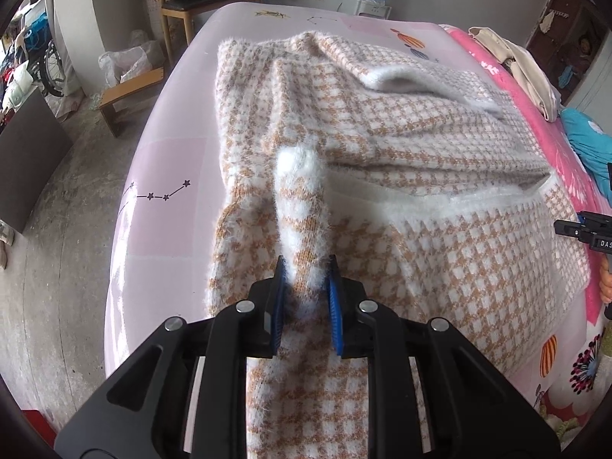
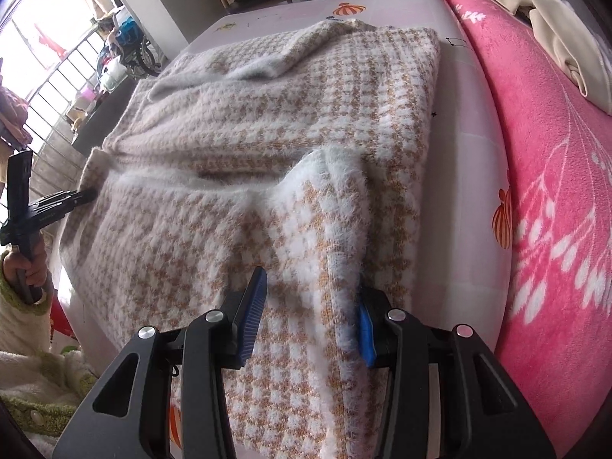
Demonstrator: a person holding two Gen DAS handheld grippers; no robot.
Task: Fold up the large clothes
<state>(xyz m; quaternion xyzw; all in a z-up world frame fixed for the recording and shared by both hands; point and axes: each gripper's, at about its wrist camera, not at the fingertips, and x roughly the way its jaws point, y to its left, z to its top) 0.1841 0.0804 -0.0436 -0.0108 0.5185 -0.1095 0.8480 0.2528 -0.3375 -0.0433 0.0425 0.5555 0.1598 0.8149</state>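
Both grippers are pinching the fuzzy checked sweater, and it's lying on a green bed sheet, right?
Not quite. The left gripper and right gripper do each pinch a fold of the checked sweater, but the bed sheet under it is pale pink, not green, as the left wrist view shows.

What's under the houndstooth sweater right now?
The houndstooth sweater lies on a pale pink printed bedsheet, which shows around its edges. A pink floral blanket lies alongside, not underneath. Whatever sits directly beneath the sweater's middle is covered.
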